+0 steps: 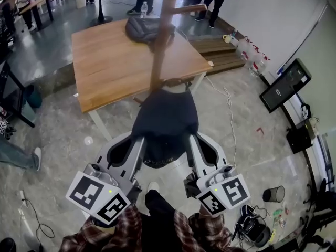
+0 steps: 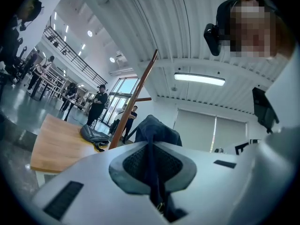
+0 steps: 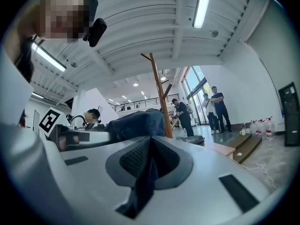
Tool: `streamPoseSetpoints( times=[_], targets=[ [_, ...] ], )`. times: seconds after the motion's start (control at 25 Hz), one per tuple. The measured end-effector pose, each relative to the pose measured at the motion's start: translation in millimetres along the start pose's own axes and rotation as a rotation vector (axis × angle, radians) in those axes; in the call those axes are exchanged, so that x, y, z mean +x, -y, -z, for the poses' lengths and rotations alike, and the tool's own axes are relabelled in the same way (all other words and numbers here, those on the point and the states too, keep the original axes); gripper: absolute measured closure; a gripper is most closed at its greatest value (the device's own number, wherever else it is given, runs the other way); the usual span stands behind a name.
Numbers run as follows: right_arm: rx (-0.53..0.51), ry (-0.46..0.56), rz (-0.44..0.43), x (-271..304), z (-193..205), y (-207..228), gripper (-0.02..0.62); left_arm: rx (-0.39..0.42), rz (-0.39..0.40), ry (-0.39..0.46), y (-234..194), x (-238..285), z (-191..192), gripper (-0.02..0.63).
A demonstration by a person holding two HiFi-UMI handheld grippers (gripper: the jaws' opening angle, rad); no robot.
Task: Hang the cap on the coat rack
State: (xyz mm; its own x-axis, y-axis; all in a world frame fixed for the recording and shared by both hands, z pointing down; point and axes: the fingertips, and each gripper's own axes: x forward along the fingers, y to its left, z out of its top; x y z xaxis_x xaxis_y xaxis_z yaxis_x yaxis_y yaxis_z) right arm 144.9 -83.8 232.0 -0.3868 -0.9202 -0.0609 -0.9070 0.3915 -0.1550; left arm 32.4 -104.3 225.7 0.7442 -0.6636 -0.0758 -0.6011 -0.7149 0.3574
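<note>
Left tongs (image 2: pixel 151 148), right tongs (image 3: pixel 150 146) clamp cap (image 1: pixel 165 117) — coat rack (image 1: pixel 157 51) ahead.

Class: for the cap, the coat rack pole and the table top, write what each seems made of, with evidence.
Dark navy soft cap: seemingly woven cloth, matte; it sags and creases. Slim reddish-brown coat rack pole: probably varnished wood; warm brown tone, slight gloss. Square light-brown table top: wood or wood-look laminate; streaky grain, mild sheen.
</note>
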Motion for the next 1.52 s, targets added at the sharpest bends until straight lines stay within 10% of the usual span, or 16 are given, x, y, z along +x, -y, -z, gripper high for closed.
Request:
streamPoseSetpoints(
  times=[0.92,1.52],
  targets=[
    [0.023,-0.017,-0.136,88,-15,32,0.574,0.018,-0.096,0.048,-48,47,-33,0.584],
    [0.080,-0.191,-0.094,95,80,33,0.574,-0.099,-0.171,-0.085,-95,34,44,0.584]
  ],
)
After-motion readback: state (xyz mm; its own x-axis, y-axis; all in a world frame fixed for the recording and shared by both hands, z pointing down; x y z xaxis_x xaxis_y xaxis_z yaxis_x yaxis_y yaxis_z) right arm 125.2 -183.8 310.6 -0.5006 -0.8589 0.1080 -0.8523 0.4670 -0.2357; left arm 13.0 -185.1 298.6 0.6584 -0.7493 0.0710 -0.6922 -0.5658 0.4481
